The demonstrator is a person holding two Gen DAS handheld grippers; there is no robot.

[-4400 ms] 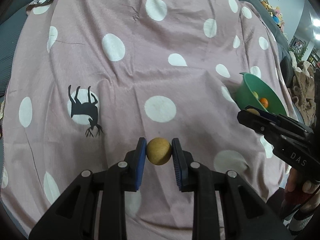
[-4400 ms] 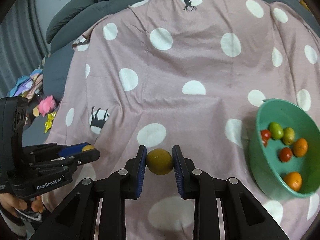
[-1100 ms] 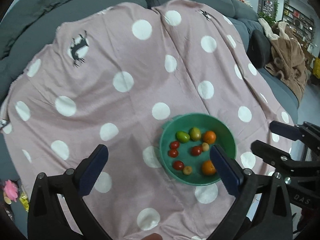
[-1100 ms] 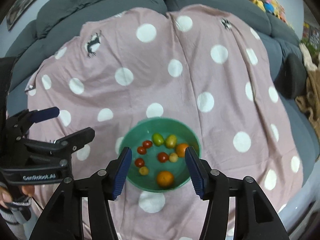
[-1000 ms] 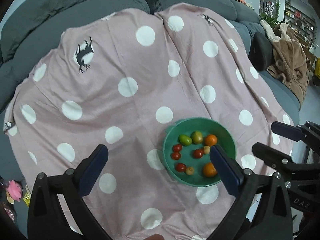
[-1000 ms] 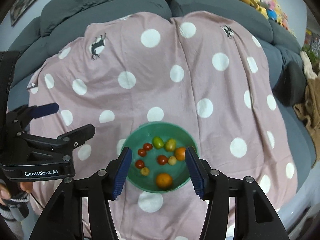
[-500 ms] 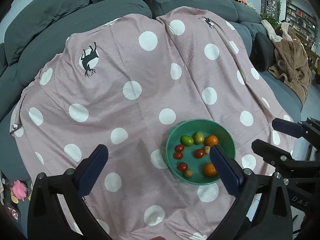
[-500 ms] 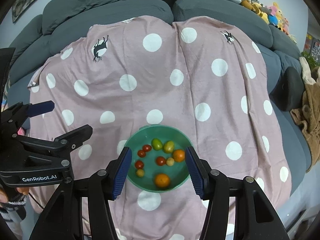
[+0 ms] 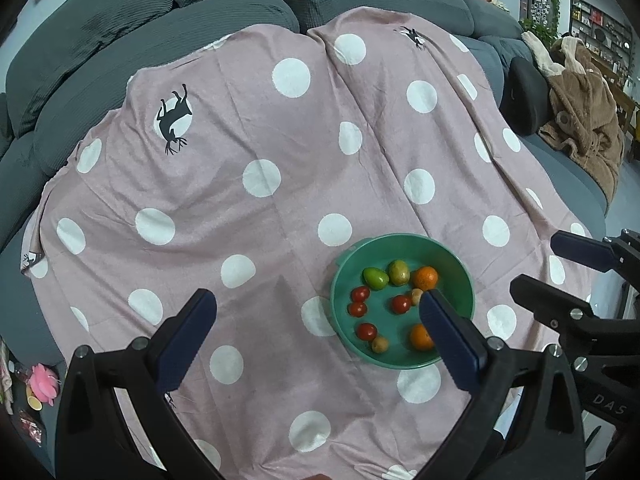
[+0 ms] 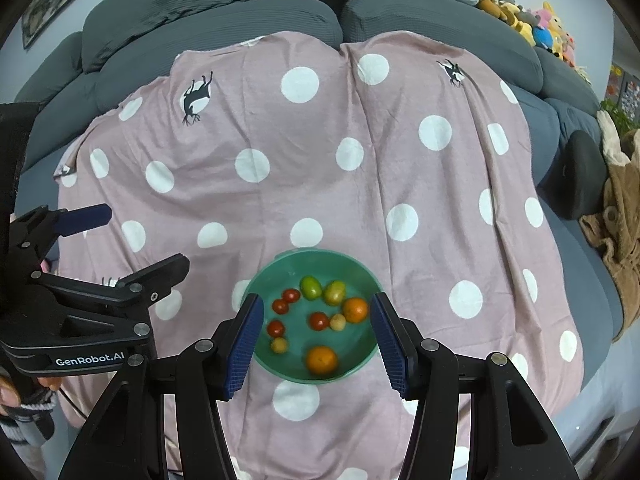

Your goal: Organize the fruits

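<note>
A green bowl [image 9: 456, 264] [image 10: 264, 280] sits on the pink polka-dot cloth [image 9: 280, 160] [image 10: 320, 160] and holds several small fruits: two oranges [image 9: 425, 278] [image 10: 321, 360], red tomatoes [image 9: 360, 293] [image 10: 319, 321], a green fruit [image 9: 375, 277] [image 10: 311, 287] and small yellow ones. My left gripper [image 9: 316, 324] is wide open and empty, held high above the cloth left of the bowl. My right gripper [image 10: 316, 334] is open and empty, high above the bowl. Each gripper also shows at the edge of the other view, the right one [image 9: 560, 268] and the left one [image 10: 132, 240].
The cloth covers a grey sofa with back cushions [image 10: 280, 4]. A brown garment [image 9: 584, 108] and a black cushion [image 10: 580, 176] lie at the right. Plush toys [image 10: 532, 20] sit at the far right. Pink toys [image 9: 40, 384] lie on the floor at the left.
Earlier each gripper held a yellow fruit; both are now open and empty with the fruits in the bowl. Over the last second both grippers have pulled back and up, so the bowl looks smaller.
</note>
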